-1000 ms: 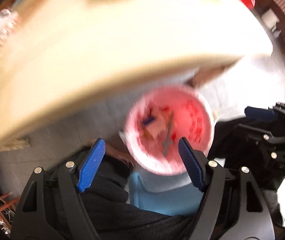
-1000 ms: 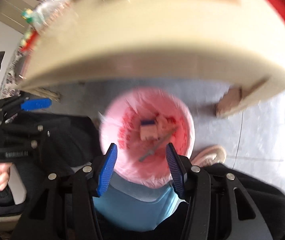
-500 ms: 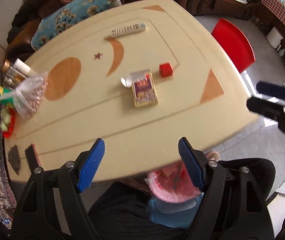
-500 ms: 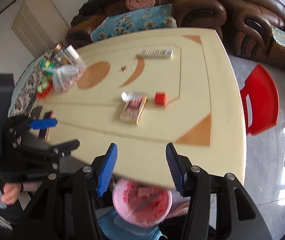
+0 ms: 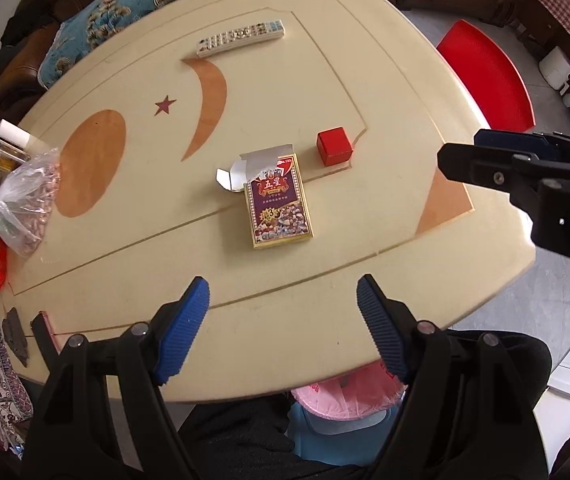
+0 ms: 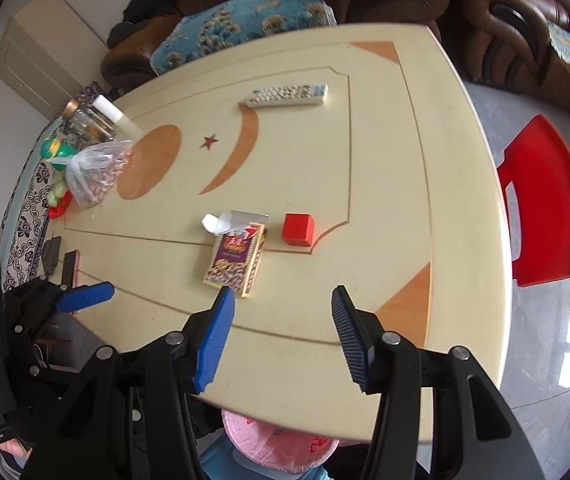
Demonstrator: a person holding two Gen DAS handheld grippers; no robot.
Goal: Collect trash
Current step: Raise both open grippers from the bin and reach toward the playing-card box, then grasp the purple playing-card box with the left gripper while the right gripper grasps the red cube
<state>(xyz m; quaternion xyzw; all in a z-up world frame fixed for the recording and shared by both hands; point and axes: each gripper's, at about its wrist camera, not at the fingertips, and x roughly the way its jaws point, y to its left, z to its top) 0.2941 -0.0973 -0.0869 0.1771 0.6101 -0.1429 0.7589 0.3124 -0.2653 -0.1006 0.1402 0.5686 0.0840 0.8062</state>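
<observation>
Left gripper (image 5: 281, 322) is hanging over the near edge of the cream table (image 5: 365, 92), jaws spread wide, nothing between them; right gripper (image 6: 281, 334) is likewise hovering above the near edge, jaws parted and carrying nothing. Just ahead of both, mid-table, the opened card box (image 5: 279, 200) is lying flat, its torn silver-lined flap (image 5: 245, 170) sticking out at the far end. Judged light, thin cardboard, probably empty, so crushable; the printed face is looking glossy and may be slippery. Best hold: across the two long side edges near the middle, not by the loose flap, which would be bending or tearing. Just beside it, toward the red chair (image 6: 545, 204), the small red cube box (image 5: 335, 146) is sitting apart from it; light, stiff, any opposite pair of faces serving. The pink-lined bin (image 6: 281, 446) is showing under the near table edge. Remote control (image 5: 241, 36) and bag of nuts (image 5: 29, 204) are likely not trash.
</observation>
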